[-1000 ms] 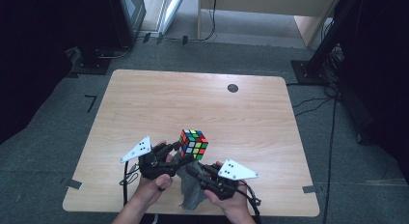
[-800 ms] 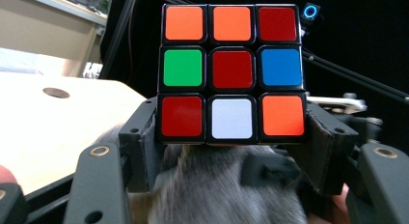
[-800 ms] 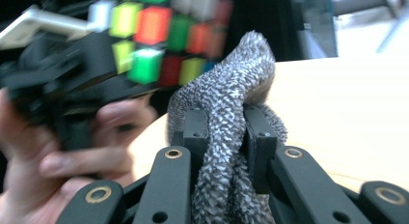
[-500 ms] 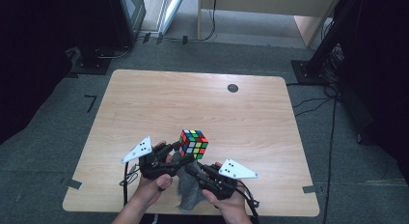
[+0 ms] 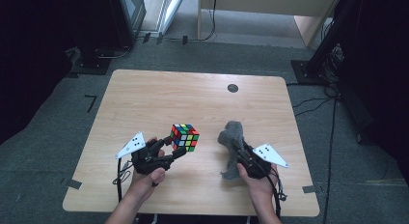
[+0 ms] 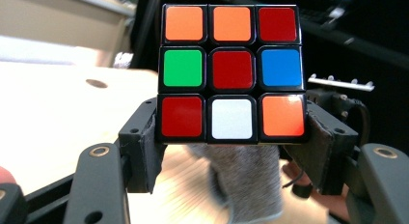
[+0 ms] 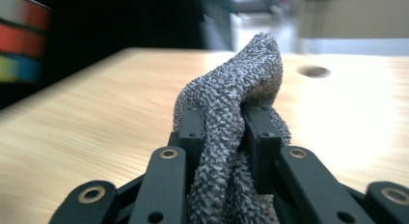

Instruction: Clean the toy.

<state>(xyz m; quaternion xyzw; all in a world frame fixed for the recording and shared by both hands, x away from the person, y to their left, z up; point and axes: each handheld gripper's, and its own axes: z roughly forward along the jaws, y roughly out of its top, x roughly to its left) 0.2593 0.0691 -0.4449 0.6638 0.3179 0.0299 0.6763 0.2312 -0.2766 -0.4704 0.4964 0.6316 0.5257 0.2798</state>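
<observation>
cube (image 5: 184, 137): scrambled puzzle cube, held up off the desk (image 5: 144, 96) near its front edge, a bit left of centre; orange/red/green/blue/white stickers face the left claw's camera (image 6: 232, 72).
left claw (image 5: 179, 146): pinching the cube by its bottom row, one pad on each side; grip looks firm, cube sits square. Same spot as a sec ago.
cloth (image 5: 231, 147): grey terry rag, now well right of the cube w/ a clear gap between; a sec ago it was bunched right under/against the cube. Top end stands up in a peak, lower end droops toward the desk.
right claw (image 5: 239, 154): clamped on the cloth mid-fold (image 7: 226, 137), fabric squeezed betw. both pads; jaws have just been easing open a touch, but the rag's still caught between them.
what changed: right hand has pulled the cloth away to the right of the cube; left hand hasn't budged.
meaning (my read): a wipe pass on the cube prob. just ended, cloth backing off, either to re-fold, come in at another face, or get set down.
desk hole (image 5: 233, 88): dark round grommet, far side, beyond the cloth & off to the cube's right.
</observation>
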